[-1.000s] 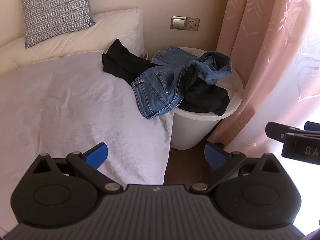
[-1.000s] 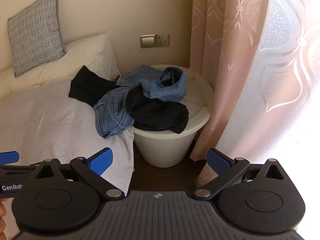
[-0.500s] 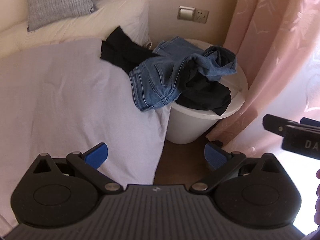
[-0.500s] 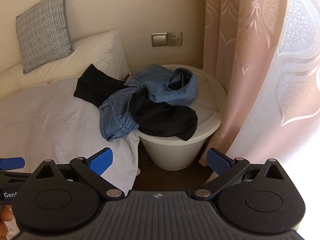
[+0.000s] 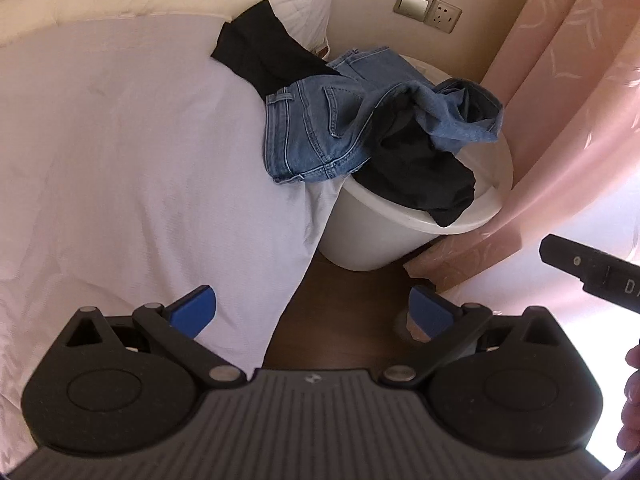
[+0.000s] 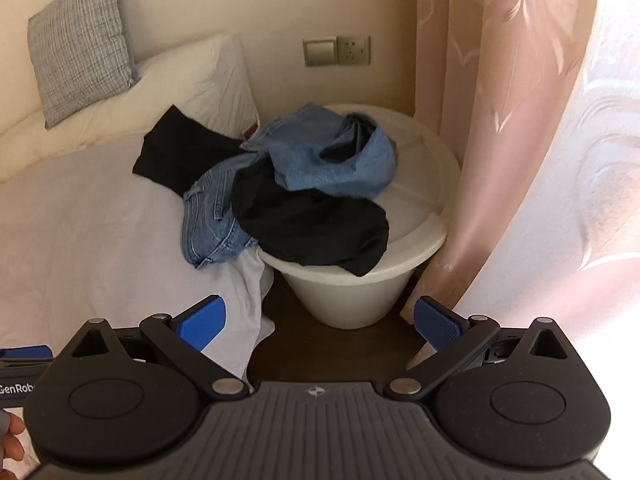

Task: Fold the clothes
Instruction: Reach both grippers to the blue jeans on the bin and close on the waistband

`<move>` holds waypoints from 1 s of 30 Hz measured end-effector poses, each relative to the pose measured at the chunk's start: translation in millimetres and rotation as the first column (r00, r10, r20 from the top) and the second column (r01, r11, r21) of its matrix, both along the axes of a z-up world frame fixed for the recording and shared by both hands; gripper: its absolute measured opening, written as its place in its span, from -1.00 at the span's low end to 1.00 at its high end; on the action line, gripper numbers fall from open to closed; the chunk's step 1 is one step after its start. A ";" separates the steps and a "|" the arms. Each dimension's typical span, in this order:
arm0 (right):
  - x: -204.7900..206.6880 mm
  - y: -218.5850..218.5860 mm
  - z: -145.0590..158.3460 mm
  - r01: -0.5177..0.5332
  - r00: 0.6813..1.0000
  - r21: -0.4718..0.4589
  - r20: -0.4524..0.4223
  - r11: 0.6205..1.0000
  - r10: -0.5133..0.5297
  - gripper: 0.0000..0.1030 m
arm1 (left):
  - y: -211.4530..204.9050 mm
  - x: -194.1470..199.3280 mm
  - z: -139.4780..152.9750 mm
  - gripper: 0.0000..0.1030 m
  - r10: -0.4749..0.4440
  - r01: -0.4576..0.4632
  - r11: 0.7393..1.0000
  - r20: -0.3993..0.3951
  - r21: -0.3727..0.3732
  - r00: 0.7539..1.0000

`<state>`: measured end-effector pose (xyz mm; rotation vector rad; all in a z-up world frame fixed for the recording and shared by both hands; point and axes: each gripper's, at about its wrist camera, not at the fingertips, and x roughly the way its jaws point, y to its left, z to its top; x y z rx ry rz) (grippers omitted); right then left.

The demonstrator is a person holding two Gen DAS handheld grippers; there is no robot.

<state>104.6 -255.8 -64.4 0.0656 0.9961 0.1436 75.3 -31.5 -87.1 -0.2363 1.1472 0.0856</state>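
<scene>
Blue jeans (image 5: 316,132) (image 6: 216,216) lie half on the bed's corner and half over a white tub (image 5: 400,240) (image 6: 352,292). A black garment (image 5: 420,176) (image 6: 316,228) is tangled with them on the tub's rim, and another black piece (image 5: 264,52) (image 6: 180,156) lies on the bed behind. My left gripper (image 5: 312,312) is open and empty, above the bed's edge and the floor, short of the clothes. My right gripper (image 6: 320,320) is open and empty in front of the tub.
The bed (image 5: 120,140) with a pale cover fills the left. White pillows (image 6: 188,88) and a grey checked cushion (image 6: 80,40) lie at its head. A pink curtain (image 6: 500,120) hangs close on the right. Dark floor (image 5: 352,320) lies between the bed and the tub.
Both grippers have moved forward toward the tub and the clothes, which look larger now. The left view has tilted down. Both stay open.
</scene>
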 end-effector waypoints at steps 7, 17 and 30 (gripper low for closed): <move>20.4 0.1 -14.0 -0.040 0.999 -0.022 0.032 0.999 0.041 1.00 | 11.3 31.7 -21.7 0.91 0.004 -0.006 0.996 -0.025 -0.087 1.000; 83.2 7.4 -37.2 -0.009 0.999 0.057 -0.036 0.998 0.011 1.00 | 47.1 116.5 -64.0 0.33 -0.016 0.005 0.981 -0.054 -0.196 0.998; 177.9 37.2 -63.8 0.043 0.997 0.108 -0.076 0.993 -0.035 0.32 | 101.8 224.7 -142.2 0.03 0.025 -0.068 0.954 -0.148 -0.294 0.989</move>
